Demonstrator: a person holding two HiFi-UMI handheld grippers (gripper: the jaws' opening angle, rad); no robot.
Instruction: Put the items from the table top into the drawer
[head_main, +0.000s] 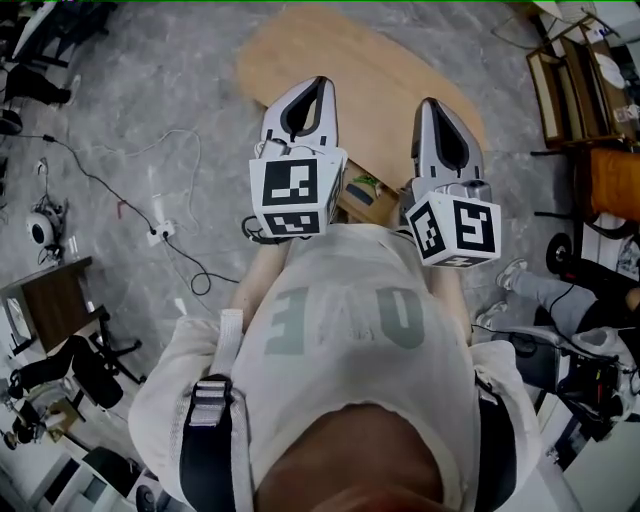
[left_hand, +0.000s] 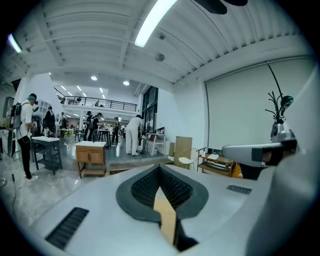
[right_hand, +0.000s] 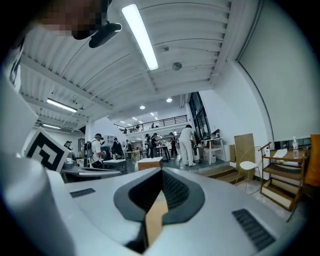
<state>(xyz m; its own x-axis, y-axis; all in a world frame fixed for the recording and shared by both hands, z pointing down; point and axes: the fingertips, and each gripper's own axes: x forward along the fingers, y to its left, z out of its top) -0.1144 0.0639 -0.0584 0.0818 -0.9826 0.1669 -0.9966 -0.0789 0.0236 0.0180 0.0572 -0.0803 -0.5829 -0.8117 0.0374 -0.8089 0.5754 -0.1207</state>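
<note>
Holding both grippers about level before your chest, you have the left gripper (head_main: 318, 88) and the right gripper (head_main: 432, 108) side by side and apart. Each has its jaws pressed together with nothing between them. Their marker cubes (head_main: 296, 192) face up toward your head camera.

Well below them lies the wooden tabletop (head_main: 340, 60). Its rounded far end shows past the jaw tips, and its near edge is hidden behind the grippers. Between the two grippers, at that near edge, you can glimpse a small green-printed thing (head_main: 364, 184) with a wooden box edge (head_main: 368, 208) just beside it. Whether that is the drawer you cannot tell from here.

Around the table the floor (head_main: 150, 90) is grey and mottled. A black cable (head_main: 100, 185) runs across it to a white power strip (head_main: 160, 233) at your left. At your right stand wooden shelves (head_main: 565, 85), and another person's leg and shoe (head_main: 515, 272) reach in near them.

Your gripper views look out across a large white hall with a long ceiling light (left_hand: 155, 20). A small wooden cabinet (left_hand: 91, 156), a white chair (left_hand: 186, 161) and a thin-stemmed plant (left_hand: 277, 107) against the white wall stand nearer. Several people (left_hand: 134, 134) stand farther back under a railed balcony (left_hand: 102, 103).
</note>
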